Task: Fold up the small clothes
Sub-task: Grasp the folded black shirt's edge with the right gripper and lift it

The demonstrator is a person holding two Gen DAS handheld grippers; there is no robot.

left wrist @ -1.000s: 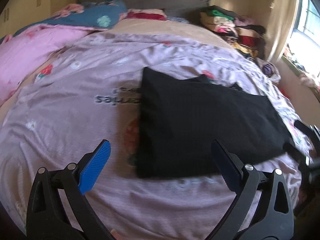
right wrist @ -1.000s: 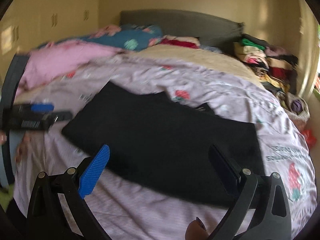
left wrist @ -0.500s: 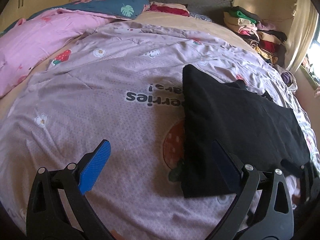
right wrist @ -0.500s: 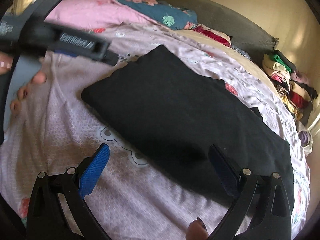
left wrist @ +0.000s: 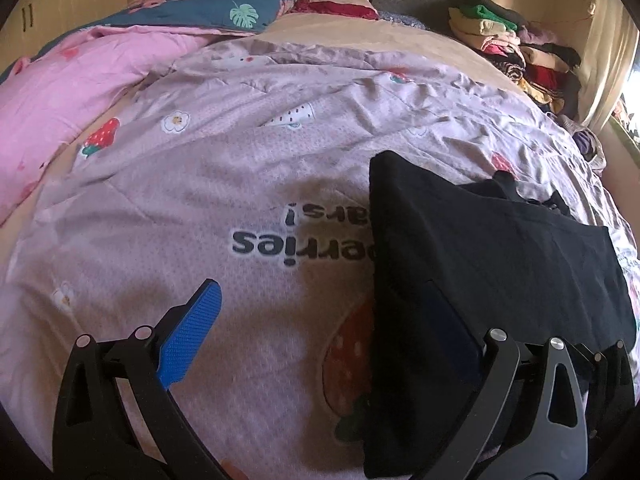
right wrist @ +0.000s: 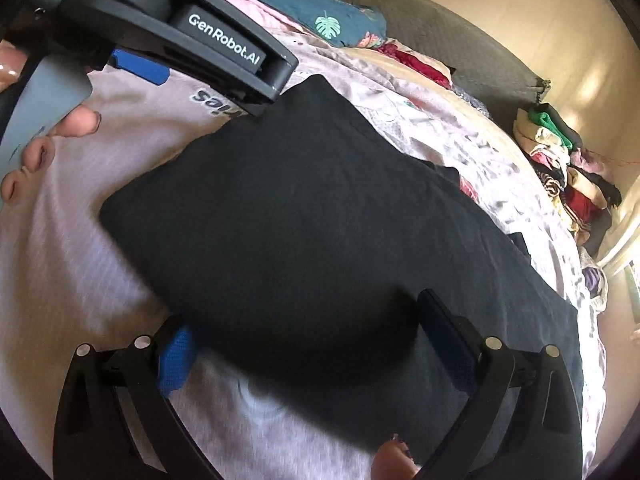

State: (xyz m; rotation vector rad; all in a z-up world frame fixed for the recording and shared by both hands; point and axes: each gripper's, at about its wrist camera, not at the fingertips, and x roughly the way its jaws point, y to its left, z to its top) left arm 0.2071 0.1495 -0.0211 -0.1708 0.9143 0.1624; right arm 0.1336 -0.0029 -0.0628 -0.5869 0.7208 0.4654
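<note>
Lying flat on the lilac strawberry-print quilt (left wrist: pixel 248 184), the folded black rectangular garment (left wrist: pixel 492 264), spreading rightward across the bed. Hovering low at its left edge, the left blue-padded black gripper (left wrist: pixel 324 324), jaws gaping wide, right finger over the black cloth, left finger over bare quilt. Straddling the garment's near edge, the right gripper (right wrist: pixel 316 344), likewise spread wide, pinching nothing.

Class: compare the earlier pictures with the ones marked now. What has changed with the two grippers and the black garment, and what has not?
Both grippers have closed in on the black garment: the left gripper now straddles its left edge, and the right gripper straddles its near edge. Both remain open, gripping nothing. The garment is still folded flat on the lilac quilt.
</note>
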